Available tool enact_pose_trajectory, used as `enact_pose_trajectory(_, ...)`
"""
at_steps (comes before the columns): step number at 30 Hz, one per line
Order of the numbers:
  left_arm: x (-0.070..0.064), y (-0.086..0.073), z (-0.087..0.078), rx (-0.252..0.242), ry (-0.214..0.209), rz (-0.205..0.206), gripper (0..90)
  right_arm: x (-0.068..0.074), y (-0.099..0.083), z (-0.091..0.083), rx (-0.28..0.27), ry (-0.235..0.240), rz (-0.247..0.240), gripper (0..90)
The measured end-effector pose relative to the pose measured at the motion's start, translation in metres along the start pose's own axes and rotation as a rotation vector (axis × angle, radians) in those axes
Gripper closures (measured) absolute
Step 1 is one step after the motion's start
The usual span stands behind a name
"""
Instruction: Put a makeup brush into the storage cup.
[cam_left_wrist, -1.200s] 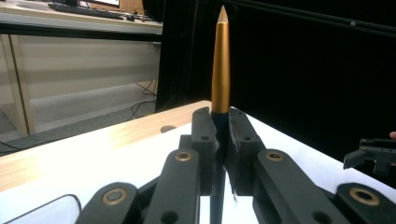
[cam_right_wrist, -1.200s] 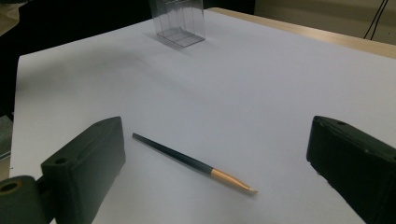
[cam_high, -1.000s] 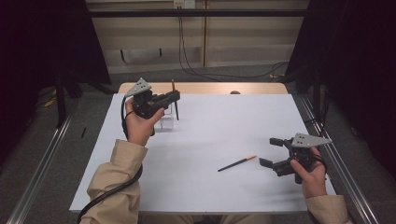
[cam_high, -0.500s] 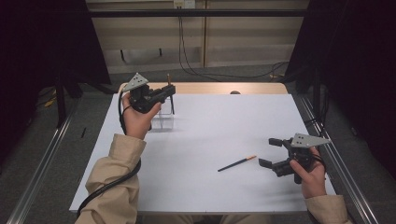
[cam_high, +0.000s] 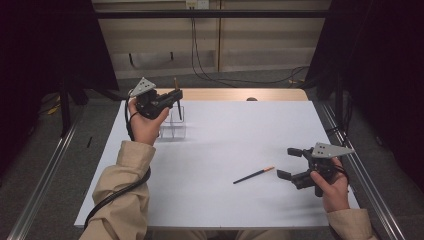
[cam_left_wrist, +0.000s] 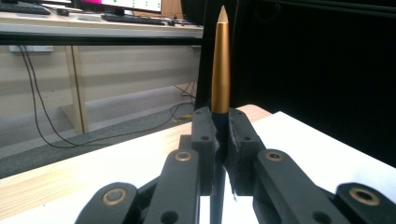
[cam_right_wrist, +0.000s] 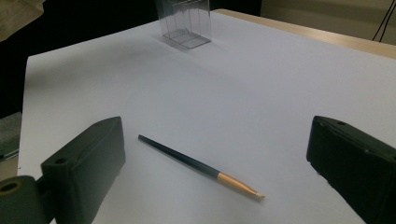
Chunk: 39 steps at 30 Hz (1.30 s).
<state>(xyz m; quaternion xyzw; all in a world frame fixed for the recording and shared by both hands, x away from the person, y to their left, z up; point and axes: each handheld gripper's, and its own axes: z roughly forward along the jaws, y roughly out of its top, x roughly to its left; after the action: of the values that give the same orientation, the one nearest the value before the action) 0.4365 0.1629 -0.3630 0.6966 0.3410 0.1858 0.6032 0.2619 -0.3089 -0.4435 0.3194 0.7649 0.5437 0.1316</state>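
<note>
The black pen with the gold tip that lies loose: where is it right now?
The black pen with the gold tip lies flat on the white table, right of centre in the high view, just ahead of the open right gripper.

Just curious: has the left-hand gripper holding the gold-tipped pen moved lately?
Yes. The left gripper rose and shifted away from the person, judged against the clear plastic holder.

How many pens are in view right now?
2. One pen stands upright, clamped in the left gripper above the clear holder. The other pen lies flat on the white table before the open right gripper.
</note>
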Motion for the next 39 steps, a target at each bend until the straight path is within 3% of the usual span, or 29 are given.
enact_pose_trajectory(18,0.010,-0.003,0.005,-0.001,0.059,0.002,83.2,0.000,0.000,0.000,-0.001,0.001,-0.004,4.0)
enact_pose_trajectory(39,0.014,-0.009,0.011,0.004,0.086,0.006,83.1,0.000,0.000,0.000,-0.003,0.007,-0.006,4.2)
